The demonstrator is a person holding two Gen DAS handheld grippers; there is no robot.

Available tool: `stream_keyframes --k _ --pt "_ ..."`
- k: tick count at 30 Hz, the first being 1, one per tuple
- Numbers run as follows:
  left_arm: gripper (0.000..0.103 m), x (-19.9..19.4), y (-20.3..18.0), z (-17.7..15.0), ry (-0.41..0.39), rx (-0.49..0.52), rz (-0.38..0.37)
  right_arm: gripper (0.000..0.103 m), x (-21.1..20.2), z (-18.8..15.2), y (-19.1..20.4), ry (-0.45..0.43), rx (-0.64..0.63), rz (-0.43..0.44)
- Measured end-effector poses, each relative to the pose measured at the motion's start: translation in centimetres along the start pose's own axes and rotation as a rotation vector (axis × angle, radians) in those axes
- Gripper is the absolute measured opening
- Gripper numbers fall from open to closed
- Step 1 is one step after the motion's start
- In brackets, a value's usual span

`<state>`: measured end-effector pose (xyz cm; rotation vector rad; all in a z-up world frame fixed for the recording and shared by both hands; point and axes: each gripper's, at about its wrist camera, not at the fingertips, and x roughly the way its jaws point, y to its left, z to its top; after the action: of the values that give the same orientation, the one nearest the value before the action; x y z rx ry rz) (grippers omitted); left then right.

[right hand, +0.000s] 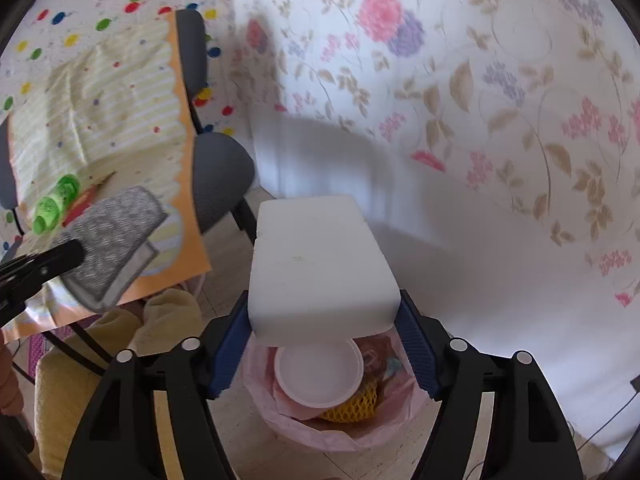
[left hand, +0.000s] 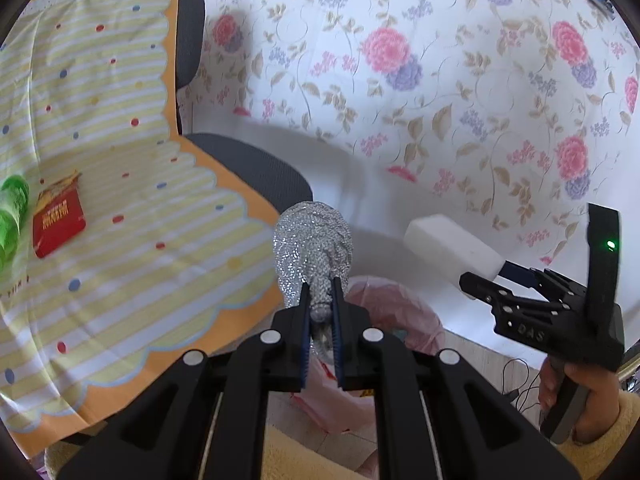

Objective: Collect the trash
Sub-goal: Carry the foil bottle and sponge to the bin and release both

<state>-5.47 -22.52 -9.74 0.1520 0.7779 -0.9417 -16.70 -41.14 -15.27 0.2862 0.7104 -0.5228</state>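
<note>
Trash bin (right hand: pixel 280 416) sits below: left hand-held gripper (left hand: pixel 321 300) clenches silver sponge (left hand: pixel 312 248); right hand-held gripper's (right hand: pixel 324 320) jaws flank foam block (right hand: pixel 320 264).

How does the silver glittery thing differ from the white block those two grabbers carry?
The silver piece is sparkly and thin where clamped; the white block is plain, matte and thick. The left hand-held gripper is shut narrowly on the silver piece; the right hand-held gripper's jaws stand wide beside the block. Both hang above the pink-lined bin.
</note>
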Motion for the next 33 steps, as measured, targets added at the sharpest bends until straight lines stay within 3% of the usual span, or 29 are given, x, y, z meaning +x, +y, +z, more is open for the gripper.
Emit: stream_keyframes --k 4,14,19,29,32,33 --pt "0.007 0.5 0.2 -0.2 0.016 -0.006 0.007 0.081 0.9 -0.1 -0.4 0.012 0.021 0.003" --pt "0.007 1.3 -0.5 -1.0 0.056 0.012 -0.002 0.081 -1.0 0.9 0.8 -0.051 0.013 0.056" --pt "0.007 2.7 -2.3 -1.2 0.083 0.052 -0.048 0.081 -1.8 1.1 0.5 -0.073 0.024 0.055" --pt "0.008 7.8 -7.4 0.3 0.136 0.154 -0.184 0.081 -3.2 1.0 -3.9 -0.116 0.126 0.009" --pt "0.013 9.1 -8.5 0.4 0.159 0.173 -0.197 0.081 -2.9 0.8 -5.1 -0.109 0.153 -0.01" --pt "0.021 9.7 -8.9 0.5 0.171 0.18 -0.205 0.081 -2.8 0.7 -5.5 -0.105 0.163 -0.013"
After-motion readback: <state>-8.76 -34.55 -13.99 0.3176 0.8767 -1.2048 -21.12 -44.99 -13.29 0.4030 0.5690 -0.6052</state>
